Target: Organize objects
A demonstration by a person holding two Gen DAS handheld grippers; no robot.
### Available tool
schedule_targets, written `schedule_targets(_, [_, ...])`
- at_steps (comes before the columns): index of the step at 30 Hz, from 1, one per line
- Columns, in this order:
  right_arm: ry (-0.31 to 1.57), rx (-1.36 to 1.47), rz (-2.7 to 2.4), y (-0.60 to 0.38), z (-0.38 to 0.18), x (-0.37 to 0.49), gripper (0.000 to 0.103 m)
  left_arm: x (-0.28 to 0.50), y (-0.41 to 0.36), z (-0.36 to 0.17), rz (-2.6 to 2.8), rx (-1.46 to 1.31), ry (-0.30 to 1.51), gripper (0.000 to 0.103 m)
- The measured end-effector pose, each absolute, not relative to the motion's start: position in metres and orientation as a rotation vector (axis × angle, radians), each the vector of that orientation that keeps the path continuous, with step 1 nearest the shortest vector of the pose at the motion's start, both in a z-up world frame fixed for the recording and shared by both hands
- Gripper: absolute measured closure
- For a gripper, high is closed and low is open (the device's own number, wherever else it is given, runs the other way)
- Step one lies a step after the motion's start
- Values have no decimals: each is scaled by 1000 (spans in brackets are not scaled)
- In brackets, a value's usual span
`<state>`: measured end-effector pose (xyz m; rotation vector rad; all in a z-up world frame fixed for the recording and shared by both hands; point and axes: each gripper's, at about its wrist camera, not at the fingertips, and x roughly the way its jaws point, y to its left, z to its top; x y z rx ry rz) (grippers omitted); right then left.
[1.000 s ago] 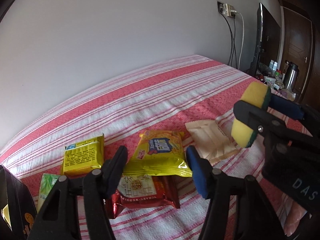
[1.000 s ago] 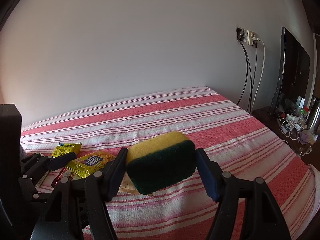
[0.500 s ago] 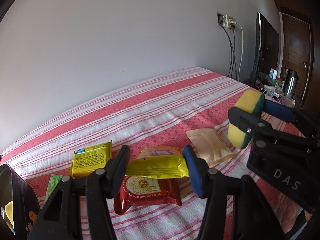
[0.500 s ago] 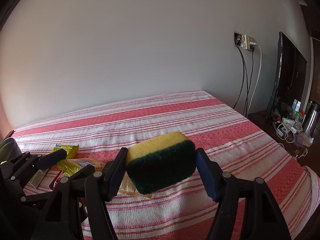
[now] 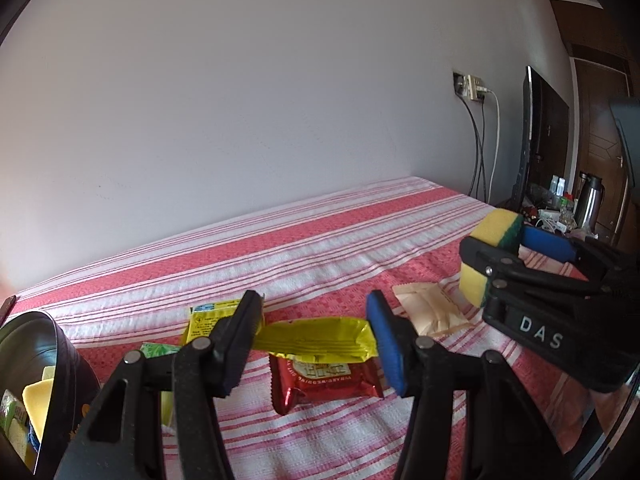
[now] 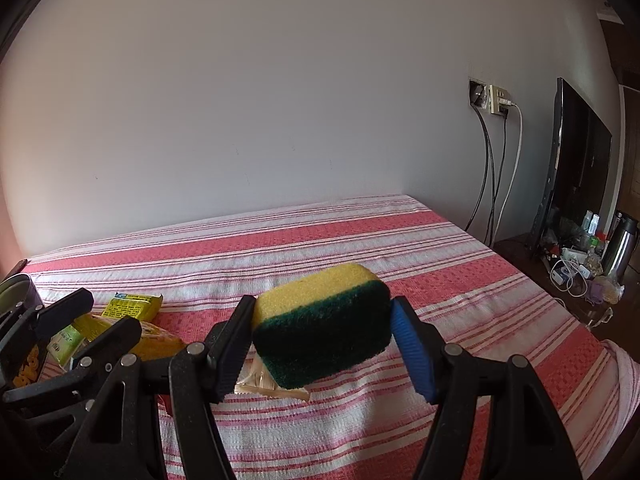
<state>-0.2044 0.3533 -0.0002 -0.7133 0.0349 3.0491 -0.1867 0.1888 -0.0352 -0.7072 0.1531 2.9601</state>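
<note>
My left gripper [image 5: 314,318] is shut on a yellow snack packet [image 5: 316,340] and holds it just above a red snack packet [image 5: 324,380] lying on the striped bed [image 5: 320,240]. A yellow-green packet [image 5: 208,316] and a small green packet [image 5: 156,348] lie behind my left finger. To the right is a beige packet [image 5: 428,308]. My right gripper [image 6: 324,306] is shut on a yellow and green sponge [image 6: 320,328], held in the air above the beige packet [image 6: 272,388]. The right wrist view also shows the left gripper [image 6: 96,316] at the lower left.
A black container [image 5: 60,360] with items inside stands at the near left. The bed's far edge runs along a white wall. Past the bed's right edge are a dark side table [image 6: 568,264] with clutter, a thermos [image 6: 620,244], a TV [image 6: 576,160] and hanging cables [image 6: 488,160].
The left jaws have closed on the yellow packet and lifted it off the red packet. The right gripper has kept still with the sponge.
</note>
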Motion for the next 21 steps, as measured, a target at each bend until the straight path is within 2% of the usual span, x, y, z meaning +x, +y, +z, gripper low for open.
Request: schedule_targets(21, [-36, -629, 3093, 320, 4, -194, 34, -159, 149, -31, 3086, -567, 48, 48])
